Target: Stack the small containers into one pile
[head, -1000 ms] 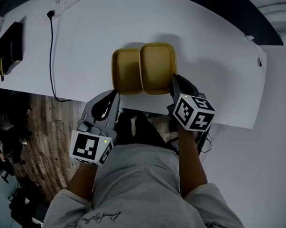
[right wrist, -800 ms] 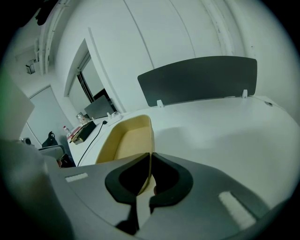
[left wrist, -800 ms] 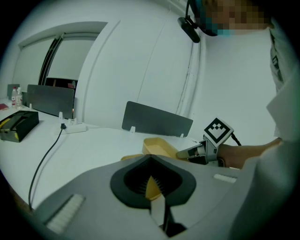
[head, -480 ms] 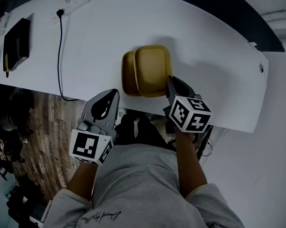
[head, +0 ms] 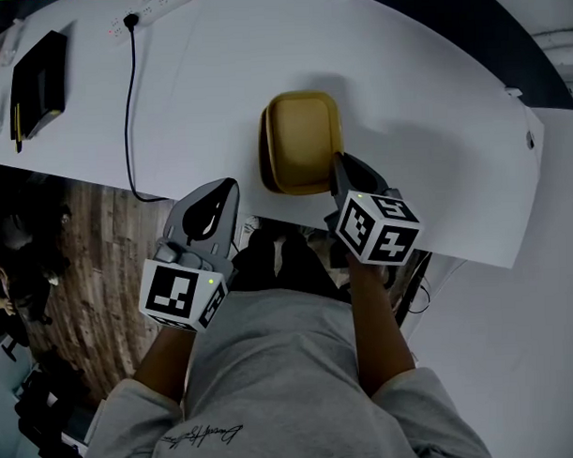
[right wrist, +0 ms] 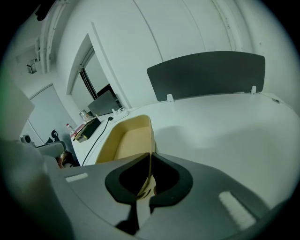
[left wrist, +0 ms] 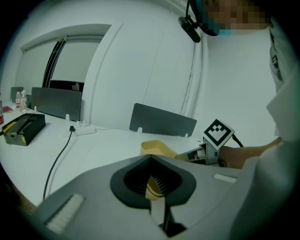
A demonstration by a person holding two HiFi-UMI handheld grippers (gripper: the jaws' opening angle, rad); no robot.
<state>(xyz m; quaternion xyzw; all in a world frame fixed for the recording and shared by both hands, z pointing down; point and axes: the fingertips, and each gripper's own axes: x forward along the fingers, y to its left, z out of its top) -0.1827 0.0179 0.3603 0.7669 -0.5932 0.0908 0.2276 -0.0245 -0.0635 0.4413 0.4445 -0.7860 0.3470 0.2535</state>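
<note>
right claw [head: 339,165]: clamped on rim of upper container [head: 305,138], above lower container [head: 264,151], which showed at 9 o'clock, mid-desk [head: 433,124]. left claw [head: 231,186]: closed, empty. risk: offset release likely left it tilted.

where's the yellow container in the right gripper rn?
Head view, centre, just ahead of the right gripper, which pinches its near rim: the yellow container is almost fully over the second container, whose rim shows at its left.

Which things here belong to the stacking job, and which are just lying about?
Job: yellow container gripped by the right gripper; second yellow container under it.
Lying about: black box, power strip, cable.
</note>
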